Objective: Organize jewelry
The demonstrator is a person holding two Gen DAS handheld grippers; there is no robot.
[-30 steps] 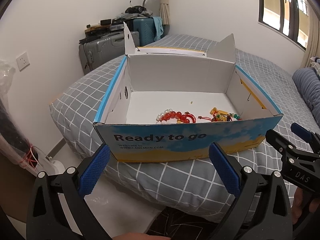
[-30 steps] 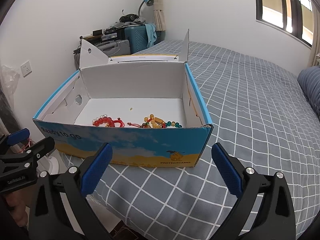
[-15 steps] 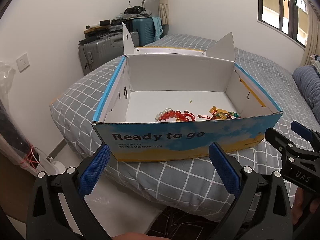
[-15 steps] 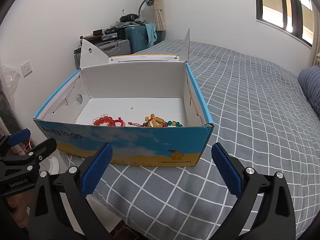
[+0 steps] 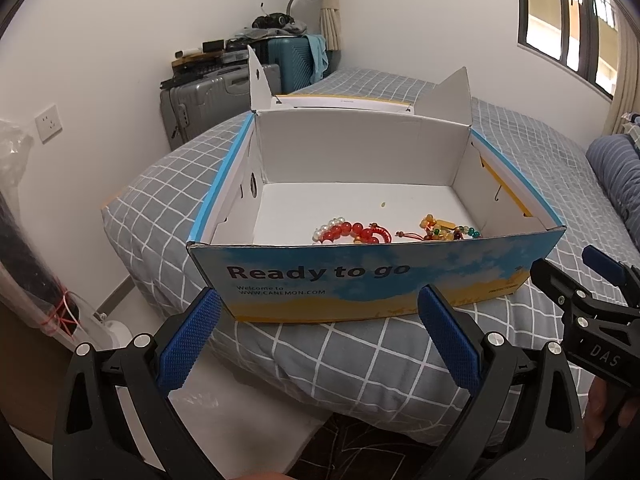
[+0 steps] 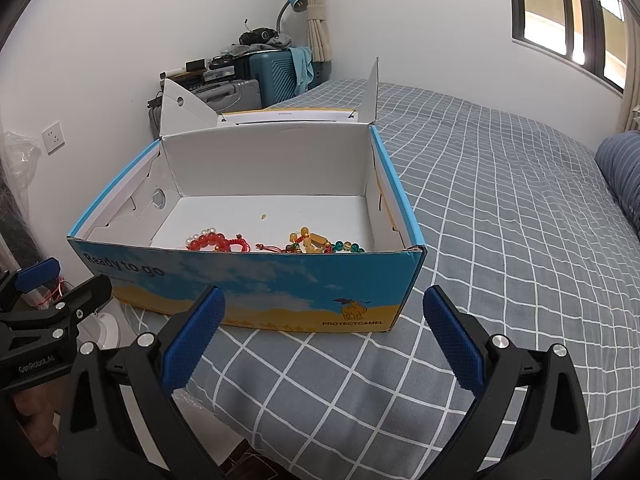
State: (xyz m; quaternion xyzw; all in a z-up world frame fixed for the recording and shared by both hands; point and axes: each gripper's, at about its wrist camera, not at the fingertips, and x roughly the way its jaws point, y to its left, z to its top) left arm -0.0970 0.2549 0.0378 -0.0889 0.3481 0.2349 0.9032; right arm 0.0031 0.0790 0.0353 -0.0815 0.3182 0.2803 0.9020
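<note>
An open blue and yellow cardboard box [image 5: 360,280] [image 6: 248,292] sits at the corner of a bed. Inside, near its front wall, lie a red and white bead bracelet [image 5: 352,232] [image 6: 216,242] and a yellow and green bead bracelet [image 5: 444,230] [image 6: 316,242]. My left gripper [image 5: 316,340] hangs open a little short of the box front, nothing between its blue pads. My right gripper [image 6: 320,340] is open too, in front of the box's right corner, and shows at the right edge of the left wrist view [image 5: 588,292].
The grey checked bedspread [image 6: 500,220] stretches to the right, with a blue striped pillow [image 6: 620,176] at its far end. Grey and teal suitcases [image 5: 224,96] stand against the wall behind the box. A white floor and a plastic bag [image 5: 24,240] lie to the left.
Both grippers have drifted slightly, so the box sits a little differently in each view. The bracelets and the jaws have not changed.
</note>
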